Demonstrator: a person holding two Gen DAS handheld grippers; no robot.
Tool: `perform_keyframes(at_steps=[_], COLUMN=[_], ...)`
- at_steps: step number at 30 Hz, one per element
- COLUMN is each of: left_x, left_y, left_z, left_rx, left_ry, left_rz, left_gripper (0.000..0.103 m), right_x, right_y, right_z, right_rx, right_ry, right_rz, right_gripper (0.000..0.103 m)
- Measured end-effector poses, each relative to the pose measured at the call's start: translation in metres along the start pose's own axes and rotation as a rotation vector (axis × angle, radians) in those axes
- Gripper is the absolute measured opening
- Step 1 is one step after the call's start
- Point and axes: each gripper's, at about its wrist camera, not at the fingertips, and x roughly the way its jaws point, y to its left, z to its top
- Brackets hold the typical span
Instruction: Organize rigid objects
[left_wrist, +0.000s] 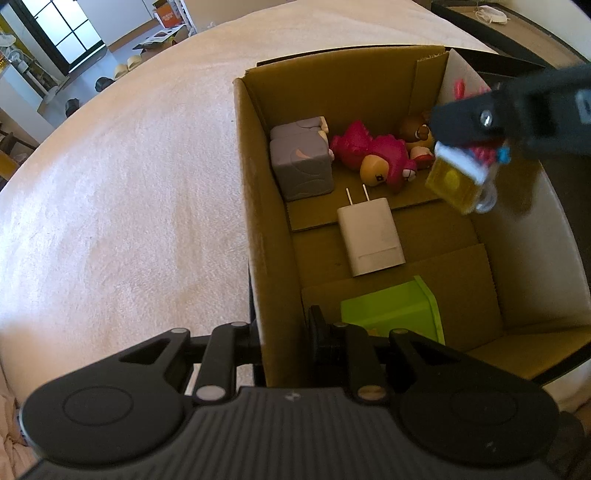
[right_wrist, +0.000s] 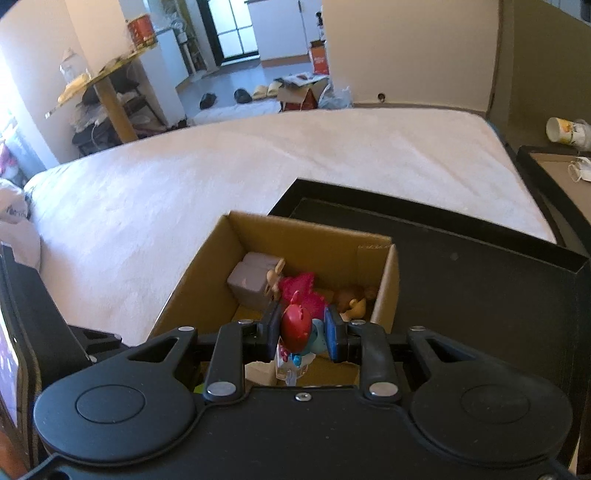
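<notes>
The left gripper (left_wrist: 284, 332) has its jaws clamped on the near wall of the cardboard box (left_wrist: 255, 206). Beyond them lie a green block (left_wrist: 388, 310), a white charger (left_wrist: 371, 236) and a grey cube (left_wrist: 301, 162). Farther right, the right gripper (right_wrist: 301, 332) pinches a small toy (right_wrist: 295, 326) above the box.

Both grippers are showing as matte black plastic. The left gripper (left_wrist: 284, 343) is presenting a ribbed dark-grey top plate with a small pale mark at its middle, two round housings with recessed discs at either side, and linkage arms pinned by silver rivets. The right gripper (right_wrist: 301, 332) is showing the same round housings and rivets, a silver screw at the centre of its plate, triangular cut-outs in the outer arms, and a blue pad on one finger. Seen from the left camera, its finger is carrying a silver screw.
</notes>
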Motion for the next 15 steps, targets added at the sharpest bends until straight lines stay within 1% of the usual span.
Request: perform_keyframes(at_steps=[2,3,5,9,14,15], left_x=[0.0,0.0,0.0,0.0,0.0,0.0], left_y=[0.0,0.0,0.0,0.002,0.002,0.003], left_z=[0.001,0.0,0.0,0.001,0.001,0.001], left_rx=[-0.001,-0.001,0.0,-0.013,-0.012,-0.011], left_ry=[0.001,-0.001,-0.002,-0.006,-0.005,-0.006], left_rz=[-0.002,-0.007,-0.004,-0.022,-0.021,-0.022], left_gripper=[0.018,0.018,0.018,0.018,0.018,0.018], right_x=[0.004,0.004,0.002,-0.011,-0.029,-0.032], right_y=[0.001,0.001,-0.002,-0.015,-0.034,-0.037], right_z=[-0.001,-0.002,-0.002,-0.003,-0.007,-0.008], right_rx=[-0.006,-0.006,0.0,0.047,0.111,0.122], right_ry=[0.017,0.015,0.007,-0.018,-0.04,-0.041], right_rz=[-0.008,-0.025,-0.046,-0.048,-0.058,-0.06], right_gripper=[0.027,0.029,0.03,0.03,0.034,0.037])
